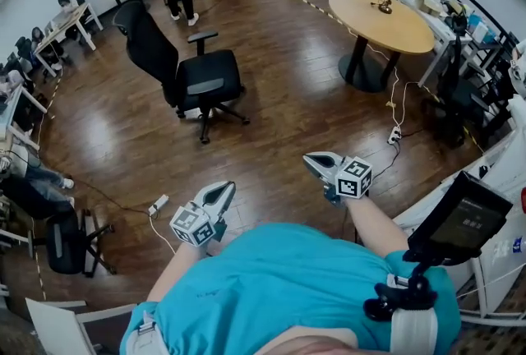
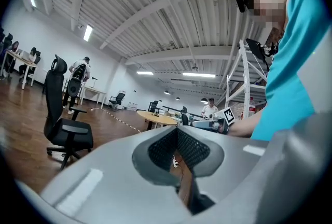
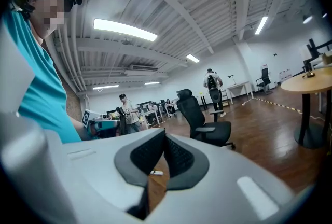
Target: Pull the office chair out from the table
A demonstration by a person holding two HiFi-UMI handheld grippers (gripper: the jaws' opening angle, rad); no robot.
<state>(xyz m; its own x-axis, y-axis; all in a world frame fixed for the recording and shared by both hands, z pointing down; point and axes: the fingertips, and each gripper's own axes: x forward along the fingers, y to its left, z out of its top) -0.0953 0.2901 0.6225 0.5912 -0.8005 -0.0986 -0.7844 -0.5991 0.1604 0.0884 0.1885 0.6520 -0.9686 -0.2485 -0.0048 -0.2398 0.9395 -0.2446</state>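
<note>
The left gripper's (image 2: 177,132) jaws are pressed together at the tips with nothing between them. Their black pads (image 2: 158,150) have a fine dotted grain and sit in smooth, rounded grey plastic shells. The right gripper's (image 3: 165,137) jaws are likewise closed and empty, and they have the same grainy black pads (image 3: 142,153) and pale grey casing. Below each pair's meeting point a narrow wedge-shaped slit shows brown floor.

In the head view both grippers hang in the air just in front of the person's teal shirt (image 1: 288,288), the left to the left, the right to the right. Each carries a white cube (image 1: 193,224) printed with black square markers. Neither gripper touches anything.

Beneath them lies a floor (image 1: 279,99) of dark, glossy wood planks. A white power strip (image 1: 158,204) lies near the left gripper, its thin cable trailing away.

The chair (image 1: 193,74) stands on open floor, well ahead of the grippers. It is black, with a tall curved back topped by a headrest, a padded square seat, flat armrests and a star-shaped base. It is well apart from the table (image 1: 382,16), which has a round, smooth, light wood top on a black pedestal with a disc foot. The table stands off to the chair's right in the head view.
</note>
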